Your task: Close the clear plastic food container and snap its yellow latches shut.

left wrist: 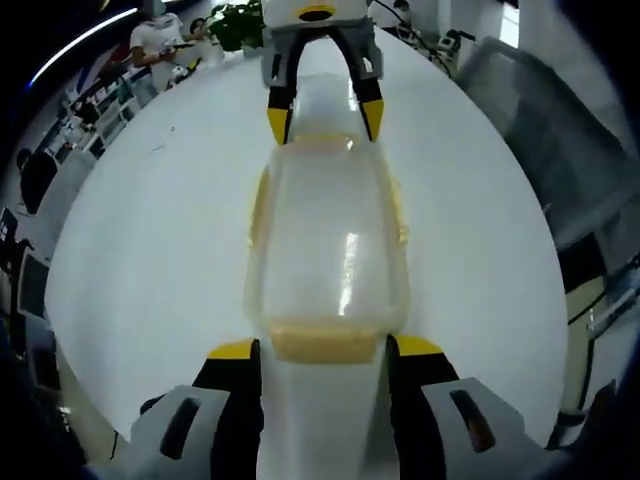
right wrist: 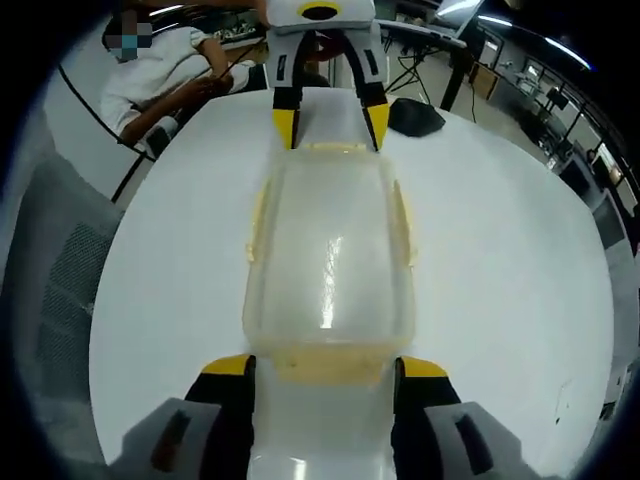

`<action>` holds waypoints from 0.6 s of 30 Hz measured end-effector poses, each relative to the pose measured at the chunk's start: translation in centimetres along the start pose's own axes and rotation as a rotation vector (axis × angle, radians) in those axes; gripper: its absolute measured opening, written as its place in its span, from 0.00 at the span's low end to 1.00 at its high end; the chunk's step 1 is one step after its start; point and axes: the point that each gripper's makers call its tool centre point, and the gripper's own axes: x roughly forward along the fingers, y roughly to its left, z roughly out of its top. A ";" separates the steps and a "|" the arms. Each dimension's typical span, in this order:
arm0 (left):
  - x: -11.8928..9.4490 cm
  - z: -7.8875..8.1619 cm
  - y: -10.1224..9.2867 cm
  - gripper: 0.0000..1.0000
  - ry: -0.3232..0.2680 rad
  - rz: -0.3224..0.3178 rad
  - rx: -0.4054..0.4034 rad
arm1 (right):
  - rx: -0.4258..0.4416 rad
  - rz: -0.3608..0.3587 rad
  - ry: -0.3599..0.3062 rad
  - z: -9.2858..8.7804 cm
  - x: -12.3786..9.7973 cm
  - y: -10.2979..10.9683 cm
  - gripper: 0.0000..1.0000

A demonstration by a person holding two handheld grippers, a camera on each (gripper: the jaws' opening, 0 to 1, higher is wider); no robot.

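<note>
Clear container (left wrist: 327, 240) lies lengthwise mid-table (left wrist: 150, 260), lid on, well in from every table edge; bare white surface on both long sides. Left hand-held gripper (left wrist: 325, 352): jaws apart, straddling one short end at its yellow latch (left wrist: 323, 345). Right hand-held gripper (right wrist: 326, 372): jaws apart, bracketing the opposite end. Seated person (right wrist: 165, 75) beyond the table's far rim.

clear container (right wrist: 328, 270) on white table (right wrist: 500, 260), tongs (right wrist: 327, 375) straddling end
</note>
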 end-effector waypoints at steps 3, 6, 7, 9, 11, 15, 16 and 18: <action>0.1 0.1 -0.3 0.45 -0.001 -0.021 0.005 | -0.006 -0.001 0.000 0.2 0.0 -0.2 0.52; 0.1 0.2 -0.3 0.45 0.004 -0.029 0.017 | -0.017 -0.006 0.008 0.2 0.0 -0.4 0.49; 0.1 0.2 -0.2 0.46 0.005 -0.029 0.018 | -0.017 -0.006 0.010 0.2 0.0 -0.4 0.49; 0.1 0.2 -0.2 0.46 0.008 -0.036 0.014 | -0.021 -0.005 0.011 0.1 0.0 -0.4 0.49; 0.2 0.2 -0.4 0.44 0.013 -0.056 0.008 | -0.022 -0.004 0.013 0.1 0.0 -0.4 0.47; 0.2 0.2 -0.5 0.43 0.013 -0.067 0.010 | -0.019 -0.007 0.020 0.1 0.0 -0.5 0.45; 0.2 0.2 -0.5 0.43 0.011 -0.067 0.010 | -0.016 -0.008 0.025 0.1 -0.1 -0.4 0.44; 0.2 0.2 -0.6 0.43 0.007 -0.066 0.004 | -0.009 -0.012 0.032 0.0 -0.1 -0.4 0.43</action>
